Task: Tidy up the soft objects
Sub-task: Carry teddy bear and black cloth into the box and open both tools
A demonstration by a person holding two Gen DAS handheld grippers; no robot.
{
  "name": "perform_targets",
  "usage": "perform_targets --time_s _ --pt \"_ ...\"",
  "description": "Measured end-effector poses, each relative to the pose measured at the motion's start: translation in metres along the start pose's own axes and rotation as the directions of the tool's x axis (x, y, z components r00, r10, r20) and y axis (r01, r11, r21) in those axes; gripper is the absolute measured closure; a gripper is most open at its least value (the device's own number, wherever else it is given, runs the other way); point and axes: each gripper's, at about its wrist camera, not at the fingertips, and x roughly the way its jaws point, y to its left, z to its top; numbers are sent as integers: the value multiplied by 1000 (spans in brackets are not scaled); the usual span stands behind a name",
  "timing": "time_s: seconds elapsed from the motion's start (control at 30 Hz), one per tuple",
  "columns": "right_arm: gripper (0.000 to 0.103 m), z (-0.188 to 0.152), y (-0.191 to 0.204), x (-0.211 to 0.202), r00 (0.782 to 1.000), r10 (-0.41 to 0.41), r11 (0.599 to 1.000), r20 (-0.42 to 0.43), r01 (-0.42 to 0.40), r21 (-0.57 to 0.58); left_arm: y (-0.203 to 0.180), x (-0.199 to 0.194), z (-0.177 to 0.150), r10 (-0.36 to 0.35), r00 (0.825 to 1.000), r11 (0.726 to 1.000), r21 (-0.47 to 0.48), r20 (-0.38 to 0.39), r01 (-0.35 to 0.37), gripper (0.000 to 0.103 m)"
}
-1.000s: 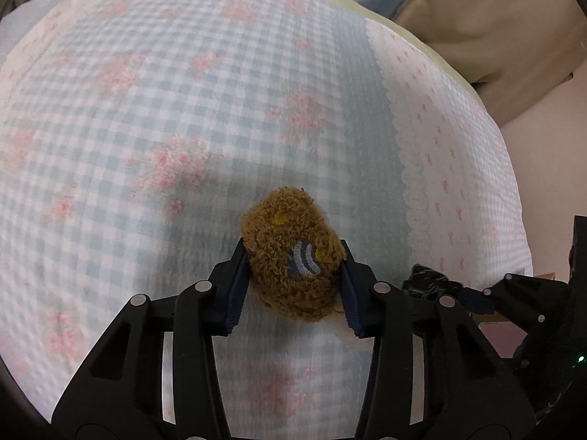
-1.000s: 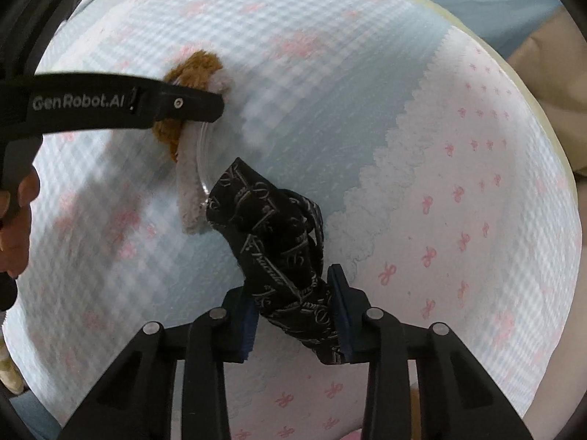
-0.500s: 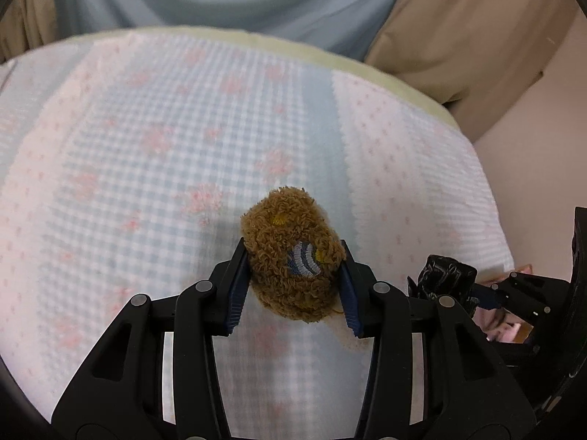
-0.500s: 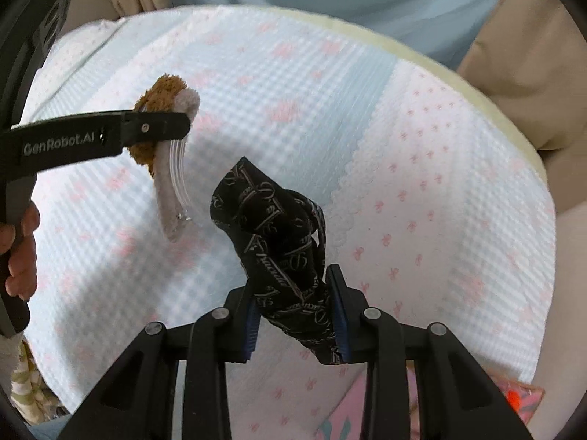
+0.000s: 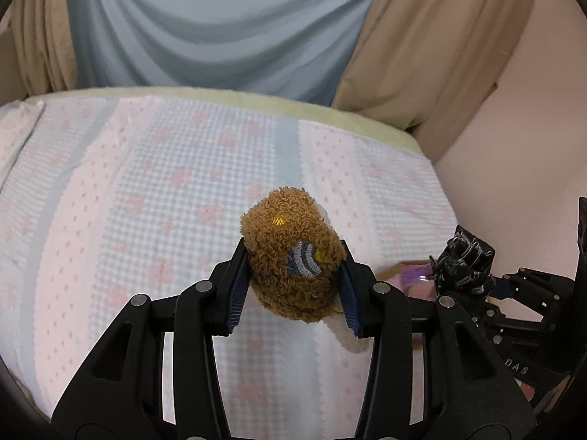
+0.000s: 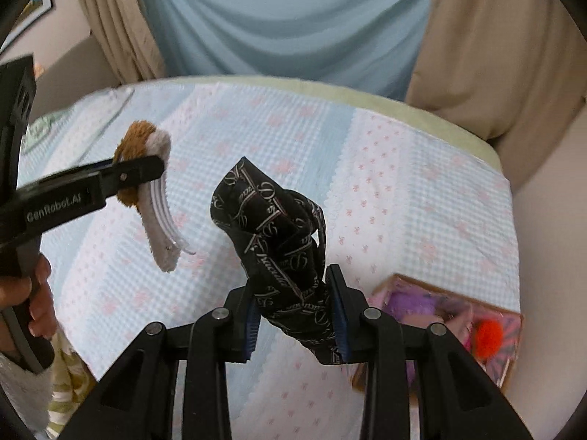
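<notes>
My left gripper (image 5: 291, 288) is shut on a fuzzy brown headband (image 5: 293, 256) with a blue-striped embroidered patch; it hangs in the air above the bed. In the right wrist view the same brown headband (image 6: 146, 168) shows at the left, its white plush end and clear plastic teeth curving down below the left gripper's finger. My right gripper (image 6: 295, 317) is shut on a black printed cloth (image 6: 279, 234) with pale lettering, whose bunched top stands up above the pads. That black cloth (image 5: 464, 266) also shows at the right of the left wrist view.
A bed with a blue-and-pink checked cover (image 6: 367, 168) lies below both grippers. An open cardboard box (image 6: 451, 315) holding purple, pink and orange soft items sits at the bed's right. Blue and beige curtains (image 5: 220, 25) hang behind. A hand (image 6: 33, 300) grips the left handle.
Both grippers have risen well above the bed with their items still held. The views have tilted up, so the curtains and the box at the right have come into sight.
</notes>
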Motion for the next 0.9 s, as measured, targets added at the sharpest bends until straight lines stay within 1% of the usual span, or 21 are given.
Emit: perform_targets --time_s 0.1,0.2,0.27,0.43,0.53,0.63,0.77,0.9 --pt "72 -13 -9 -32 999 -24 1000 27 24 5 -20 -32 -8 4 1000 1000 21 27 -4 63" --pt "72 -30 -22 -61 998 -46 999 48 45 20 -44 -57 -19 6 999 999 41 50 -8 63" --pt "72 -41 -33 -77 997 -46 998 60 44 40 -57 -70 -28 -1 998 999 38 63 -2 63" --pt "72 -69 -57 -100 995 -54 996 86 48 70 -87 -87 -47 -2 997 999 41 74 -1 63" --pt "72 -84 -78 -105 994 -60 993 90 51 105 -109 -87 -55 3 997 999 53 72 -7 63" --pt "72 -99 -103 -112 993 -68 989 91 55 139 -135 -83 -61 -7 997 999 52 76 3 63" --pt "72 -113 -147 -113 994 -79 982 78 63 181 -174 -66 -65 -15 998 998 69 68 10 63" --pt "72 -124 -195 -107 994 -98 967 46 85 240 -218 -38 -67 -41 999 994 99 21 39 63"
